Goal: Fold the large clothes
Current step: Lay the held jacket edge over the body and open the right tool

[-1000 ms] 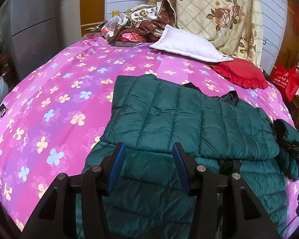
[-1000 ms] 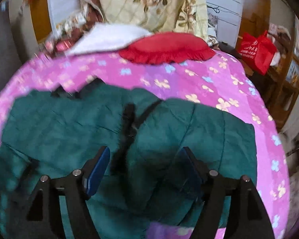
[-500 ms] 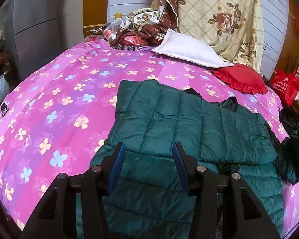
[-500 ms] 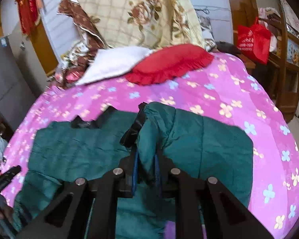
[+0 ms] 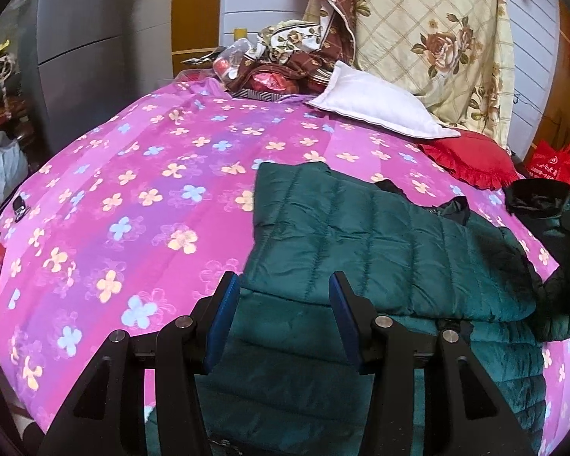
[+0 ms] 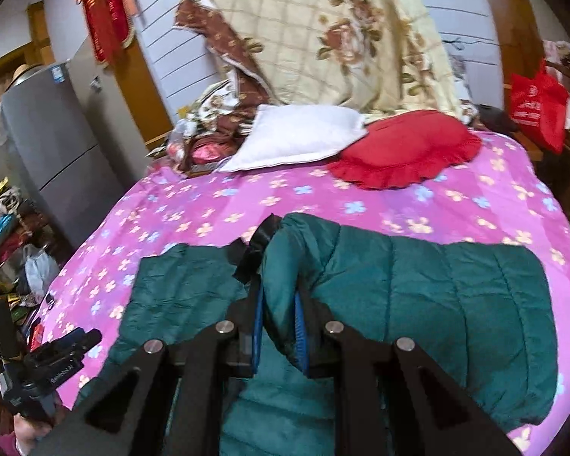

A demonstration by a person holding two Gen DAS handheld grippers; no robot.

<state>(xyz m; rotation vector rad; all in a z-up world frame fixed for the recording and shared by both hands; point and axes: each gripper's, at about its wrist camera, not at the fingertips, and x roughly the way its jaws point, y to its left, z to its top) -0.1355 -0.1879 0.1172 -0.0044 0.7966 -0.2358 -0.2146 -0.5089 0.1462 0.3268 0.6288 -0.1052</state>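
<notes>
A dark green quilted jacket (image 5: 380, 243) lies on the pink flowered bedspread (image 5: 133, 190), its left side folded over the body. My left gripper (image 5: 281, 315) is open and empty, just above the jacket's lower edge. My right gripper (image 6: 279, 326) is shut on the jacket's right sleeve (image 6: 418, 296) and holds it lifted above the bed. The lifted sleeve cuff also shows at the right edge of the left wrist view (image 5: 539, 205). The left gripper's body shows low left in the right wrist view (image 6: 45, 372).
A white pillow (image 5: 376, 110) and a red ruffled cushion (image 5: 471, 159) lie at the bed's head. A floral quilt (image 5: 429, 38) hangs behind them. A grey fridge (image 6: 49, 133) stands left of the bed; a red bag (image 6: 535, 106) hangs at the right.
My right gripper closed on the jacket's right sleeve and has lifted it up and toward the middle. My left gripper stayed open and drew back slightly.
</notes>
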